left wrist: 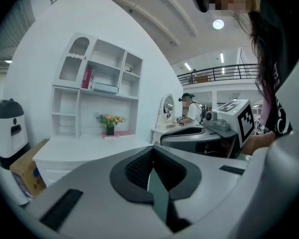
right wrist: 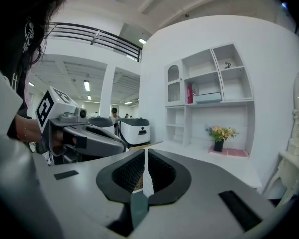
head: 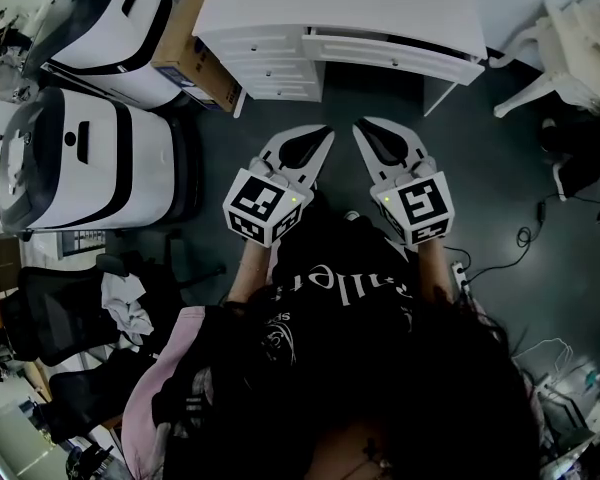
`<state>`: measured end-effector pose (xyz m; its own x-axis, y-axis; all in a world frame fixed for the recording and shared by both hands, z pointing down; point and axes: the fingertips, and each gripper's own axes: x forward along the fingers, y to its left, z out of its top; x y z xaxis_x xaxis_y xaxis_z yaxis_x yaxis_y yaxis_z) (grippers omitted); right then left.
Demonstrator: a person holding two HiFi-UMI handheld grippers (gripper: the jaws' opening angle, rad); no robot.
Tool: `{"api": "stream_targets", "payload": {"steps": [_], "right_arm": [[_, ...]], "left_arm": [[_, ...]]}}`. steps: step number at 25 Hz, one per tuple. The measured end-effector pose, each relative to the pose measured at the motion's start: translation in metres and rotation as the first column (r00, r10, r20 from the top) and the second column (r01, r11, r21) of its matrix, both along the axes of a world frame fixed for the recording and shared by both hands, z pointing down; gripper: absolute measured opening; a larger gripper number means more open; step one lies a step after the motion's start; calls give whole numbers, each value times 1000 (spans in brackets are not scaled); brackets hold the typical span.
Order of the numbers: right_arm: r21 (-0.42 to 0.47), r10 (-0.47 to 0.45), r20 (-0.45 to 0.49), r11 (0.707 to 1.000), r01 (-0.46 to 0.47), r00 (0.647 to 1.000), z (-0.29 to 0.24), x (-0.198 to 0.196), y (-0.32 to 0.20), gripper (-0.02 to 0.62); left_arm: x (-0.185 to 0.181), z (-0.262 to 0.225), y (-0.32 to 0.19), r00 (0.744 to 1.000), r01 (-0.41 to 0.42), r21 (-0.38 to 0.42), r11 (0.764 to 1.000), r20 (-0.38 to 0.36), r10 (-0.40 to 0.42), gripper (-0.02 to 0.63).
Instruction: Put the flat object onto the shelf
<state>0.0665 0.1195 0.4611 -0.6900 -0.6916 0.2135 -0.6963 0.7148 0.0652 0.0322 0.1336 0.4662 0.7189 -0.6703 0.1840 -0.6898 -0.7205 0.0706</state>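
1. Pressed together on nothing at the left gripper (left wrist: 151, 156); likewise at the right gripper (right wrist: 145, 156).
2. Lying on the white desk (left wrist: 84, 148), just beside the flower pot (left wrist: 110, 130), below the shelf (left wrist: 97, 83): the pink flat object (left wrist: 118, 133).
3. Well apart from both grippers, ahead of them.

Camera layout
Head view looks steeply down on the surface (head: 370, 8); both gripper views face its shelf (left wrist: 95, 94), nearly level.

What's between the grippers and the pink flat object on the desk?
Nothing visible: bare desktop lies in front of the pink flat object. The flower vase stands at its left end; whether on it or just beside it, I cannot tell.
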Motion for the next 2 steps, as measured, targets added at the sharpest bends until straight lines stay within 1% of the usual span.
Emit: {"api": "stream_targets", "payload": {"steps": [2], "right_arm": [[1,-3,-1,1000,3,1000,1,3,2,57]], "left_arm": [[4,1,2,1000,1,-2,1000,-5,-1,15]]}}
